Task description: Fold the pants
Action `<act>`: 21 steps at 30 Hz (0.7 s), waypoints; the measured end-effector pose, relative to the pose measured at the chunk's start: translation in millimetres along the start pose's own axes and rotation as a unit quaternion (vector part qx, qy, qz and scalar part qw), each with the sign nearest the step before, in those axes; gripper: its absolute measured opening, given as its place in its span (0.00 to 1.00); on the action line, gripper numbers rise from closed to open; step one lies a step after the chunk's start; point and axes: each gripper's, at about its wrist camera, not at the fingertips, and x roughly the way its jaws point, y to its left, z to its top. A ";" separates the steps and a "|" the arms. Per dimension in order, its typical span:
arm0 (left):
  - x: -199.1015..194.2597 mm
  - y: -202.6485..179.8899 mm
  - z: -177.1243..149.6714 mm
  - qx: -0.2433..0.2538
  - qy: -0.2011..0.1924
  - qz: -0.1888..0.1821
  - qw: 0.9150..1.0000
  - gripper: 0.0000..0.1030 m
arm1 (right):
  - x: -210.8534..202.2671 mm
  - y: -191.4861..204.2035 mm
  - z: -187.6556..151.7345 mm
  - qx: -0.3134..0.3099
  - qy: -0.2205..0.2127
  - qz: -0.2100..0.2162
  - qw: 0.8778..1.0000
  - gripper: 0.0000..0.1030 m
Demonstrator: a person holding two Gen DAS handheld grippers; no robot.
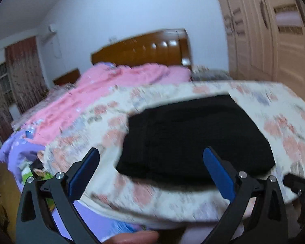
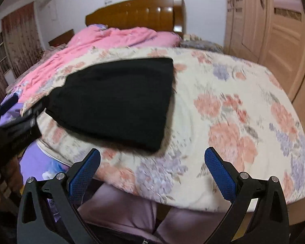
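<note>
Matt black cloth pants (image 2: 120,99), glossy wooden headboard (image 2: 136,14)

Folded pants (image 2: 116,101) on quilt (image 2: 223,105), blanket (image 2: 111,38) behind, headboard (image 2: 136,14) beyond

No writing, label, brand, number or sign could be read in either wrist view. The floral quilt (image 2: 223,109) carried only a flower print, the black pants (image 2: 116,101) showed plain dark cloth, and the wardrobe doors (image 1: 274,36) and headboard (image 2: 136,14) bore no lettering; motion blur softened finer detail.
</note>
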 end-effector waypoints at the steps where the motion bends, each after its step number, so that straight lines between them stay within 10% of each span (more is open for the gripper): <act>1: 3.0 -0.1 -1.3 -0.004 0.009 -0.004 1.000 0.99 | 1.1 -2.4 -1.2 0.006 0.001 -0.001 1.000 0.96; 21: 11.6 -1.6 -18.2 -0.024 0.041 -0.032 0.998 0.99 | 4.5 10.0 -4.3 -0.018 0.005 0.007 1.000 0.96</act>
